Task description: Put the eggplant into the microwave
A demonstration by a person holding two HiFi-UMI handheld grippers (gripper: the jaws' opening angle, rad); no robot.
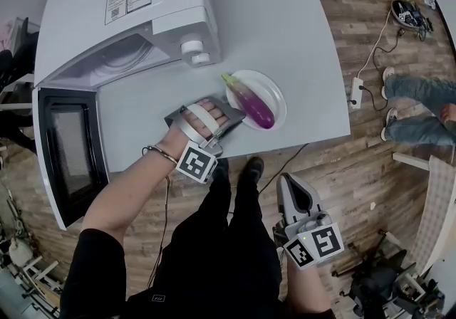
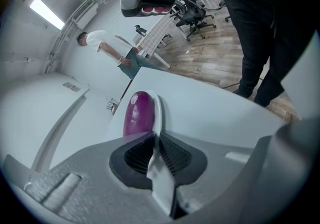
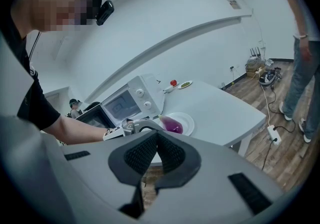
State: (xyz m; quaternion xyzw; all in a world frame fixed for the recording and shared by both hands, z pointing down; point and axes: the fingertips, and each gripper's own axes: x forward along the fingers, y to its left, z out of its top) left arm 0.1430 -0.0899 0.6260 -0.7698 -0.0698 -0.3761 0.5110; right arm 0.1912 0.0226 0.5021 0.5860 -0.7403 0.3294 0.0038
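1. Eggplant point(image 1: 251, 104), head view: it lies on the white plate point(image 1: 279, 94) near the table's point(image 1: 313, 61) front edge. Its long axis runs diagonally, with the green stem end toward the microwave point(image 1: 121, 25) and the rounded end toward the person. The left gripper point(image 1: 231, 117) meets the plate's near-left rim, so the eggplant is just ahead of it and slightly right. The microwave's door point(image 1: 68, 161) hangs open to the left, and the cavity lies up-left of the plate. The left arm is stretched forward over the table. The right gripper point(image 1: 288, 182) is held low off the table, well apart from the plate.
2. Left gripper view: the jaws are clamped on the plate rim point(image 2: 157, 113), whose thin white edge runs between the pads. The eggplant point(image 2: 136, 113) sits just beyond them on the left side, lying lengthwise away from the camera.
3. Right gripper view: the jaws are closed tip to tip with nothing between them. The eggplant point(image 3: 172, 125) and the plate point(image 3: 187, 119) are far ahead, beside the microwave point(image 3: 130, 100).
4. Judgement: the left gripper is the nearer one, and it will likely carry plate and eggplant left into the cavity.
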